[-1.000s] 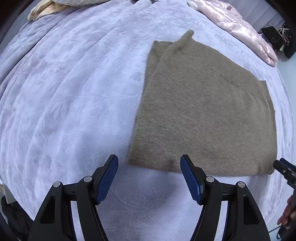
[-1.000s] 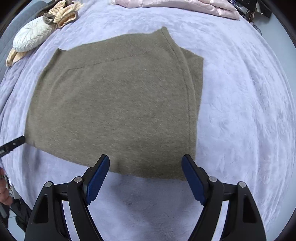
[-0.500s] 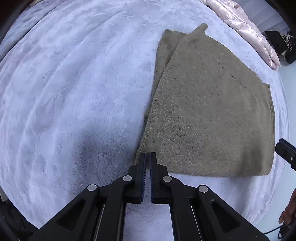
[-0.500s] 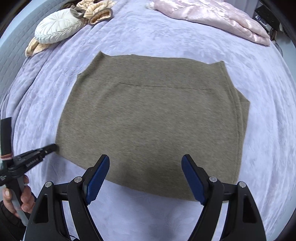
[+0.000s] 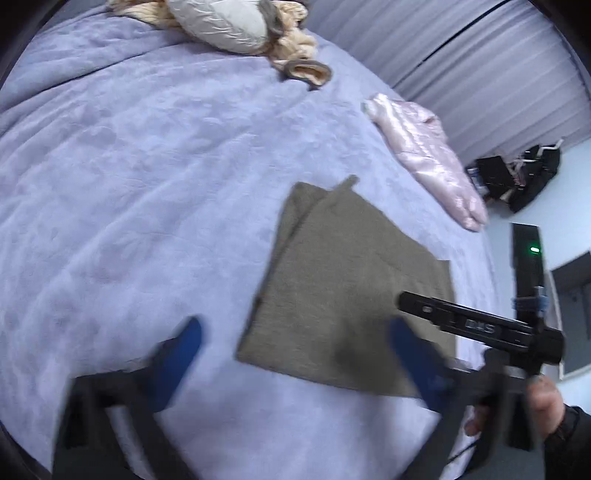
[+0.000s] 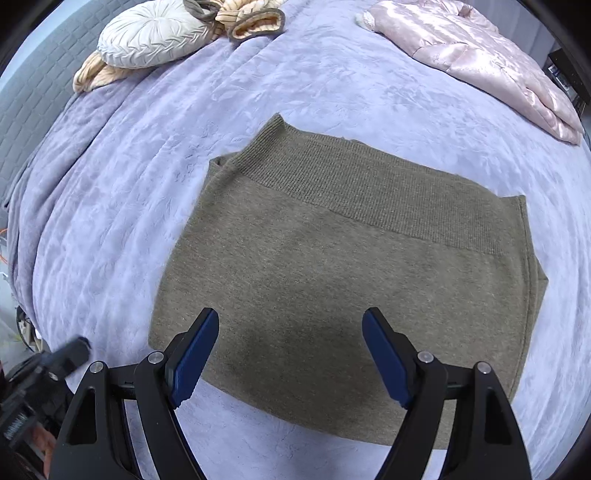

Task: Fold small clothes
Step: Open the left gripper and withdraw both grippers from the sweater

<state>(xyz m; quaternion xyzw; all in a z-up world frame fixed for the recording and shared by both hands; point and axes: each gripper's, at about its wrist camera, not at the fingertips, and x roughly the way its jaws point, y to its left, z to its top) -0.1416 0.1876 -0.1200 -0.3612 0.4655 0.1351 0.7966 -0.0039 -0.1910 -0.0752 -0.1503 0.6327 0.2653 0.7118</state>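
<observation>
A folded olive-brown knit garment (image 6: 332,273) lies flat on the lilac bedspread (image 6: 129,177), its ribbed band along the far edge. My right gripper (image 6: 290,350) hovers over its near edge, open, nothing between the blue pads. In the left wrist view the same garment (image 5: 343,288) sits centre right. My left gripper (image 5: 295,354) is blurred above the bed, its jaws opening wide, with the garment's near left corner showing below the gap and no contact. The right gripper's black body (image 5: 476,328) crosses that view at the right, held by a hand (image 5: 546,402).
A pink satin garment (image 6: 480,55) lies at the bed's far right. A round white cushion (image 6: 155,37) and beige-striped clothes (image 6: 255,20) sit at the far left by the headboard. Dark equipment (image 5: 517,177) stands on the floor past the bed's right edge.
My left gripper shut empty at the garment's near left corner, then lifted, tilted up and opened wide. My right gripper swung sideways until the garment's ribbed band faced it.
</observation>
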